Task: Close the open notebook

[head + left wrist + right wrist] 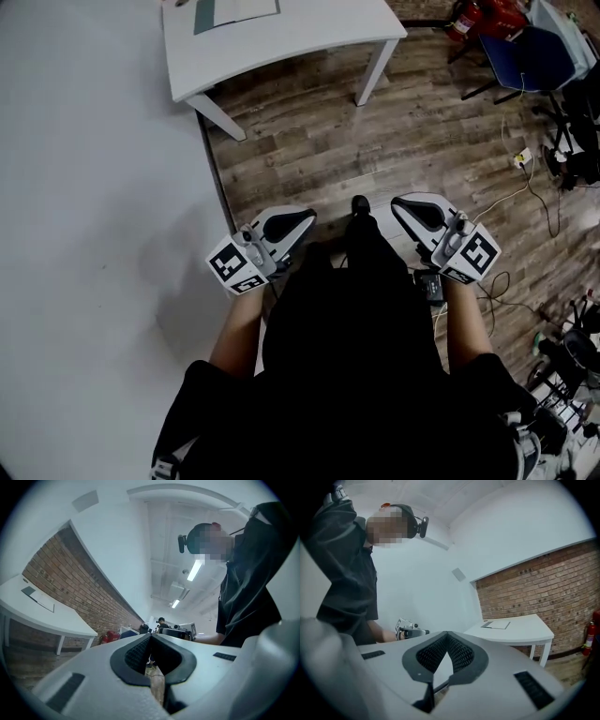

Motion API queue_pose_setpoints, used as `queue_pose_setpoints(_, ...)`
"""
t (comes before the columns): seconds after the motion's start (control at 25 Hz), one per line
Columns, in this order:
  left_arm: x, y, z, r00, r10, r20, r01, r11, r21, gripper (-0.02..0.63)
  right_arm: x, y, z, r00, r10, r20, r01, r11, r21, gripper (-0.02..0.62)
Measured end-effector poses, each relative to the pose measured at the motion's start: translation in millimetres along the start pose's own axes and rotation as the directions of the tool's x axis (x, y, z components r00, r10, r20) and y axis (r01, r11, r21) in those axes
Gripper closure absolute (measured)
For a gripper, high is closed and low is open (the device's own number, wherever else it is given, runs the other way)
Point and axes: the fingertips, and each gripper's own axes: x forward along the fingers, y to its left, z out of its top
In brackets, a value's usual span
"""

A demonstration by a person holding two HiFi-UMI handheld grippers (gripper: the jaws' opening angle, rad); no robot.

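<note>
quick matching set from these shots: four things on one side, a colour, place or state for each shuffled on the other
Things:
1. notebook
2. fire extinguisher
3. chair
4. left claw

Descriptions:
a. blue
b. shut, nothing in it
c. on the white table
d. red

Pairs: 1-c, 2-d, 3-a, 4-b

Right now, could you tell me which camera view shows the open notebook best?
The right gripper view: the open white-and-grey notebook lies whole on the white table. The head view cuts it off at the top edge; the left gripper view shows it small, far left.
</note>
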Motion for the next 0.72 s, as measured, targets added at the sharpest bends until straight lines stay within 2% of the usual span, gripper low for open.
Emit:
queue_pose_setpoints(0.4, 87.7, 58.3, 21.8, 0.995, 0.078, -0.061, -0.075, 0.996, 0.054, 0.589, -5.2, -110.6, 20.1, 0.995, 0.052, 0.086, -0.056, 0.998, 0.043, 0.589)
queue_pose_setpoints(0.72, 158.4, 94.2, 29.0, 0.979, 0.177, -0.096, -0.171, 0.983, 0.065, 0.589, -26.5, -188.0, 18.0, 0.987, 0.145, 0.075, -0.152, 0.983, 0.104, 0.589)
